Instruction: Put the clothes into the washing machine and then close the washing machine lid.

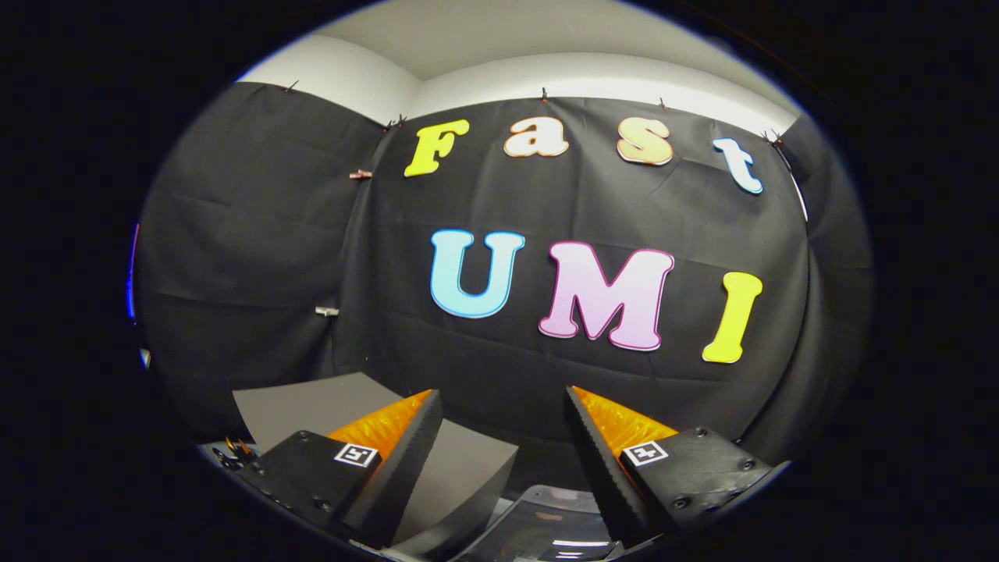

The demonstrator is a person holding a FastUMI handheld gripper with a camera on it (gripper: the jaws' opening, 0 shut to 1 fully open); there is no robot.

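gripper view | my gripper [503, 460] fingers spread wide, holding nothing | flat grey board [460, 476] between and beyond them | glossy dark curved lid-like surface [546, 523] just below, maybe the washer | clothes unseen, step unclear

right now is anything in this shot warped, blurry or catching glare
Gripper view: fisheye bends the booth wall and its top edge into curves; focus is fairly sharp across the cloth; light is dim and even, with the pale ceiling brightest; faint glare streaks sit on the dark glossy surface low between the fingers; the gripper is open, holding nothing.
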